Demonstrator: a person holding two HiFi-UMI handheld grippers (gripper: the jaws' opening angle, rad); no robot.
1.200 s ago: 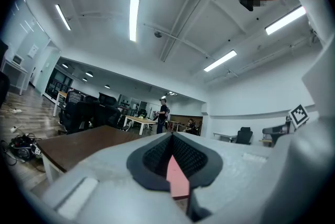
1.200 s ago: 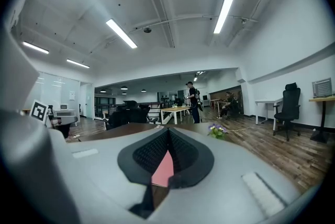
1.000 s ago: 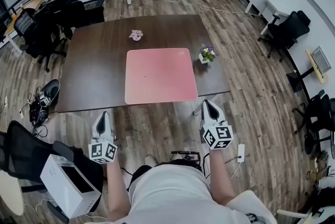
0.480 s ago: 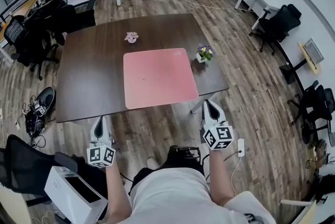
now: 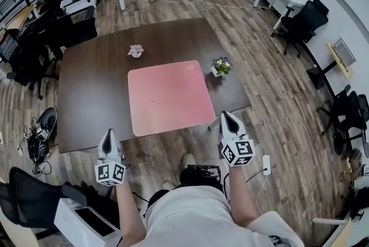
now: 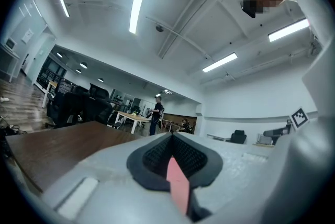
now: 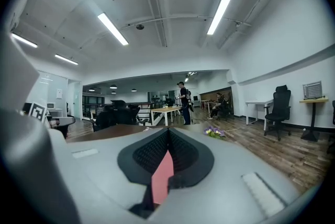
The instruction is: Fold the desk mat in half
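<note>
Desk mat [image 5: 167,97] lying flat, unfolded, on desk [image 5: 92,96], drawing nearer at 12 o'clock as person [image 5: 184,211] approaching; left tool [image 5: 108,133] and right tool [image 5: 229,115], both clenched empty, hovering short of near edge; fold pending.

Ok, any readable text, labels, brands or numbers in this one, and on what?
No readable text anywhere in these views.
Cubes on the left gripper and right gripper: black-and-white square patterns only, no letters or digits.
wall notice: too small to read.
white box on the floor: no print can be made out.
</note>
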